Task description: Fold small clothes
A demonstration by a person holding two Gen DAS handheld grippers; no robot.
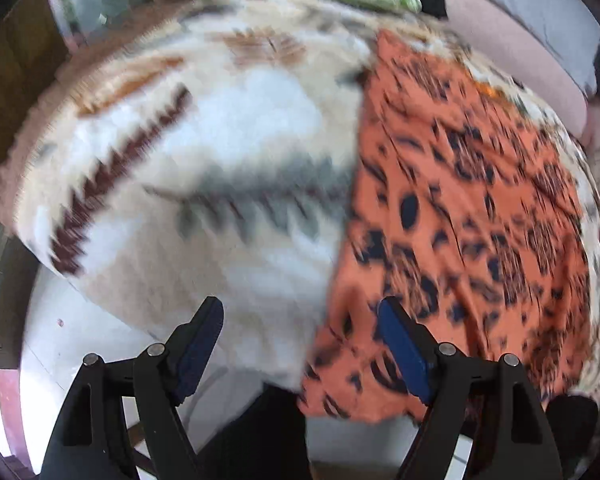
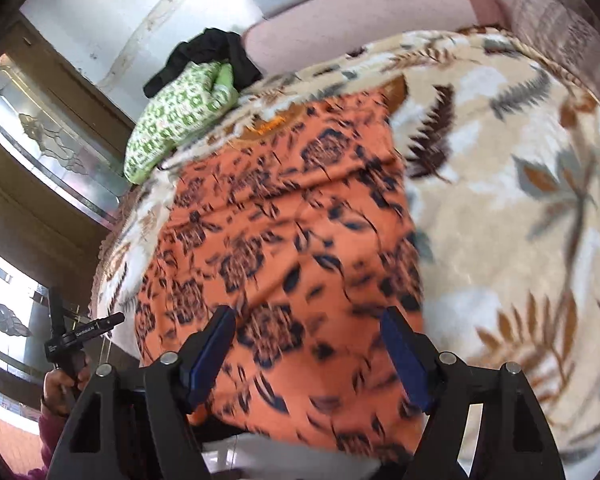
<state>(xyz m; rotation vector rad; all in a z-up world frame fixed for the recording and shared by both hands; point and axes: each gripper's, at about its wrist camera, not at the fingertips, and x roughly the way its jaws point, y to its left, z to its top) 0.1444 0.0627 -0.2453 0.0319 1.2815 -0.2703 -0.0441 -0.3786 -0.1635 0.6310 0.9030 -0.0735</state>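
Observation:
An orange garment with a dark floral print [image 1: 460, 216] lies flat on a cream leaf-patterned blanket [image 1: 220, 128], its near end hanging over the front edge. My left gripper [image 1: 300, 320] is open and empty, above the garment's left edge near the front. In the right wrist view the same garment [image 2: 292, 240] runs away from me down the middle. My right gripper [image 2: 308, 332] is open and empty, hovering over the garment's near end. Both views are blurred by motion.
A green-and-white patterned cloth [image 2: 172, 120] and a black garment [image 2: 212, 52] lie at the far end of the blanket [image 2: 520, 220]. A pink cushion [image 2: 360, 28] sits behind. The left gripper held in a hand [image 2: 72, 344] shows at the left. A wooden door [image 2: 48, 152] stands beyond.

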